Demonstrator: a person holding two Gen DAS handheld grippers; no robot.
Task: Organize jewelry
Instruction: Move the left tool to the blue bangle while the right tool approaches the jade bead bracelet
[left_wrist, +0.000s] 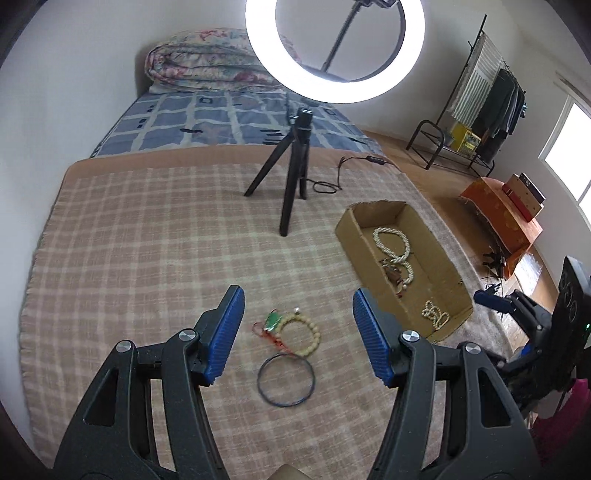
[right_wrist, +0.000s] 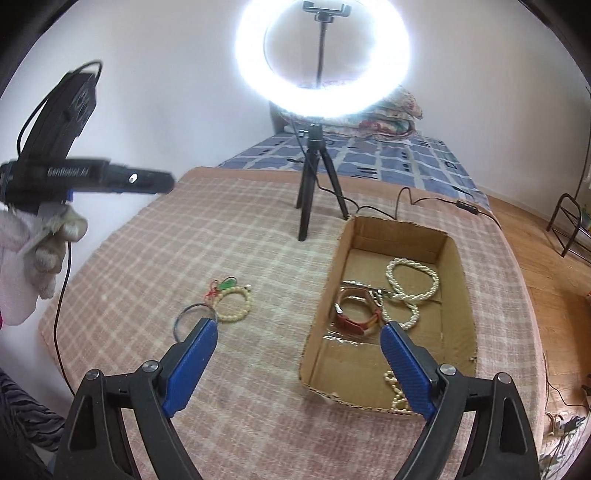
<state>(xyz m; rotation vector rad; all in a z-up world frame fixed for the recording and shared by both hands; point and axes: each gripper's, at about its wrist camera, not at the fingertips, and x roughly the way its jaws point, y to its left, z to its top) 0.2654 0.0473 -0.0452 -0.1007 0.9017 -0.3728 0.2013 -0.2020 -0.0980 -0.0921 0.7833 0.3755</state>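
The open brown cardboard box (right_wrist: 458, 295) is already holding white pearl strands and a red-strapped watch (right_wrist: 360, 314). A cream beaded bracelet (left_wrist: 300, 334) and thin dark wire hoop (left_wrist: 286, 380) are lying on the checked bed cover, awaiting collection. The left gripper (left_wrist: 297, 338) and right gripper (right_wrist: 297, 369) are both hovering open, empty.

Loose on the cloth ahead of the claw: one beaded bracelet (left_wrist: 300, 334) and one thin bangle (left_wrist: 286, 380). In the cardboard box (right_wrist: 463, 295) to its right: two pearl strands (right_wrist: 412, 282), one red-strapped watch (right_wrist: 356, 314).
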